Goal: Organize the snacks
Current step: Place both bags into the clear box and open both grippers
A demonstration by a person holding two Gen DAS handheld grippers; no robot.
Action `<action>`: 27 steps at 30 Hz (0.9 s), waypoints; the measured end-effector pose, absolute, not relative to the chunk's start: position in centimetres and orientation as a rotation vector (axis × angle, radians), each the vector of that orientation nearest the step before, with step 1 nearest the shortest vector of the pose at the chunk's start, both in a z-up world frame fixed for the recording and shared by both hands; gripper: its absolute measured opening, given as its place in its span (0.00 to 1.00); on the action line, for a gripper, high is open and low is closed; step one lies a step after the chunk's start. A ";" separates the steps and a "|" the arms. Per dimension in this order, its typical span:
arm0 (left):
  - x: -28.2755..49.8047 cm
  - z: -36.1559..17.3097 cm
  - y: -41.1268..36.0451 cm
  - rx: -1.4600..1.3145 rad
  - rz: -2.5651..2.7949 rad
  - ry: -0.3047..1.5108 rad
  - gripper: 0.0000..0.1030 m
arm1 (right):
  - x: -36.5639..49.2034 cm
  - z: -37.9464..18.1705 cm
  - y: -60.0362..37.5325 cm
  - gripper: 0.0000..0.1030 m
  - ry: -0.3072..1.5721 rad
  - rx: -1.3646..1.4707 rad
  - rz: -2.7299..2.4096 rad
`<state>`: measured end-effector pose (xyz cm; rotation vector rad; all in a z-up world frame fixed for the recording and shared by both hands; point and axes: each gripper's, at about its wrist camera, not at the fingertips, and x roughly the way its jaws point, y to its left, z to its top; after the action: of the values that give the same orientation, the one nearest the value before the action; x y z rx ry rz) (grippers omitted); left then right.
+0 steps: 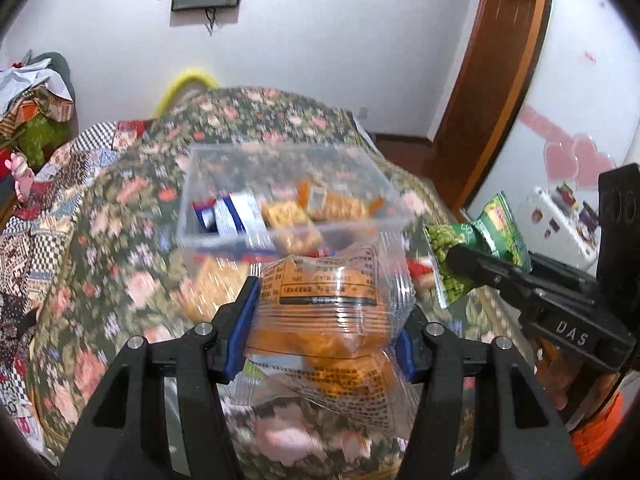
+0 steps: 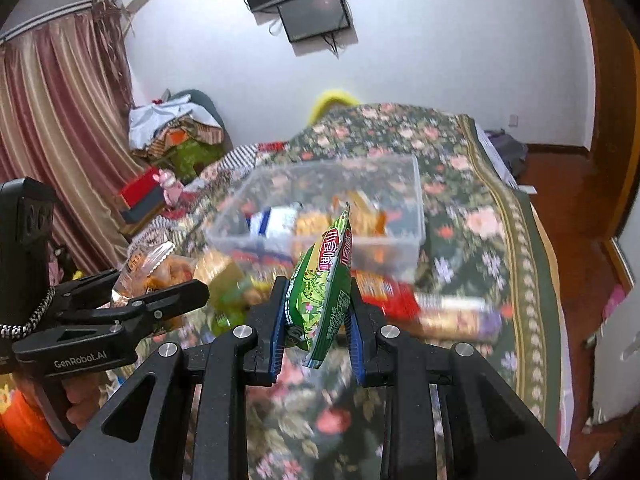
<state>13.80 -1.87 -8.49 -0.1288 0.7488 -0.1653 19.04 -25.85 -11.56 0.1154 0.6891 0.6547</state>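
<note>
Both packets are lifted and on their way to the box.

Nearest you, your left gripper (image 1: 326, 320) is clamped on a clear packet of orange snacks (image 1: 332, 300), held above the floral bedspread (image 1: 120, 240); your right gripper (image 2: 318, 316) is closed on a green pea packet (image 2: 324, 280), standing on edge between the blue pads (image 2: 278, 320). The clear plastic box (image 1: 224, 236) sits just beyond both, already holding several wrapped snacks, and more loose packets (image 2: 400, 300) lie on the bedspread near its front wall. You look to be mid-carry, with the drop not yet made. Next, I'd judge, bring each packet over the near rim, one after the other so the grippers don't crowd each other, and open only once it is clear inside.
</note>
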 end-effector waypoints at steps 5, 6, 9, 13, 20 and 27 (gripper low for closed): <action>15.6 -6.6 -0.7 -0.138 -0.146 0.697 0.56 | 20.4 -10.3 -24.5 0.23 0.646 0.114 0.671; 15.9 -6.2 -0.5 -0.138 -0.143 0.686 0.56 | 20.8 -10.1 -24.2 0.23 0.640 0.114 0.674; 16.7 -5.4 0.0 -0.136 -0.131 0.659 0.56 | 21.8 -9.5 -23.3 0.23 0.624 0.113 0.682; 18.3 -5.1 0.8 -0.134 -0.111 0.644 0.56 | 23.2 -9.0 -22.1 0.23 0.611 0.101 0.689; 22.1 -6.5 2.3 -0.111 -0.040 0.665 0.57 | 26.2 -9.6 -19.7 0.23 0.646 0.097 0.712; 26.1 -9.8 3.4 -0.128 -0.021 0.775 0.57 | 28.5 -11.8 -17.6 0.24 0.729 0.060 0.723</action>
<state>26.09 3.36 -9.82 -0.1281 0.7751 -0.0215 28.48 -17.63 -11.78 0.0600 0.7291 0.7234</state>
